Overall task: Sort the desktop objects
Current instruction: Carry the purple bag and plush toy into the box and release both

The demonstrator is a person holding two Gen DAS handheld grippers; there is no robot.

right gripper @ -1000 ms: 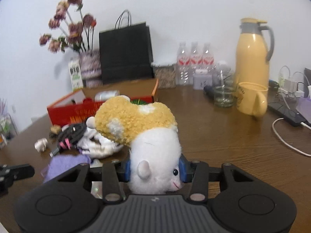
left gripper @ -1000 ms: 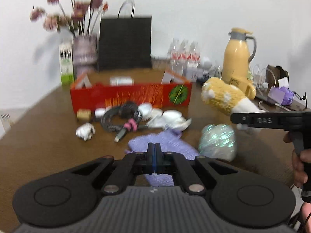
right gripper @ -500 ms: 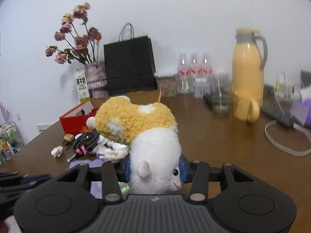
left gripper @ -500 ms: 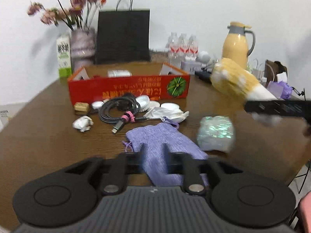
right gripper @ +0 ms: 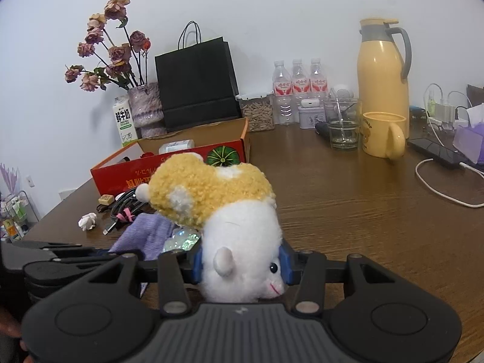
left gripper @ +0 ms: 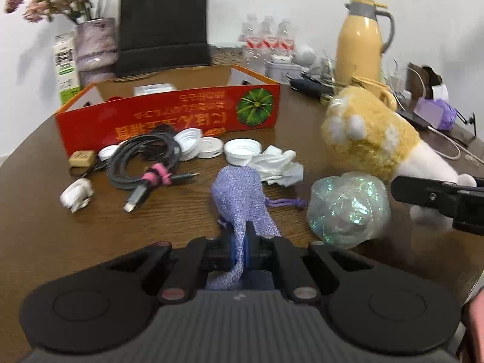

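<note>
**Pouch and plush both clamped above the table**

Pouch (left gripper: 239, 199), purple knit, is pinched at its near end between the closed fingers of the left gripper (left gripper: 240, 246); its far end rises in a hump over the table (left gripper: 45, 233), and a drawstring trails to its right. Just right of it lies an iridescent wrap (left gripper: 348, 208), a crumpled ball on the wood. The plush (right gripper: 230, 230), yellow-backed and white-bellied, is gripped at the white head between the blue pads (right gripper: 197, 261) of the right gripper (right gripper: 240, 264), body sticking forward and up; whether it touches the table cannot be told.

Beyond the pouch sits a coiled cable (left gripper: 145, 163) with a pink tie, a small white wad (left gripper: 75, 195) to its left, and a tan block (left gripper: 81, 158) near the box. Several white lids (left gripper: 242, 149) line up in front of the red box (left gripper: 169, 118), with a crumpled white glove (left gripper: 278, 166) beside them. The box is open-topped and holds a white item too blurred to name.

Along the wall stand a vase (right gripper: 145, 107) of dried roses, a milk carton (right gripper: 122, 121), a black bag (right gripper: 196, 81), three bottles (right gripper: 299, 81), a glass (right gripper: 343, 124), a yellow mug (right gripper: 382, 134) and a yellow jug (right gripper: 384, 72).
</note>
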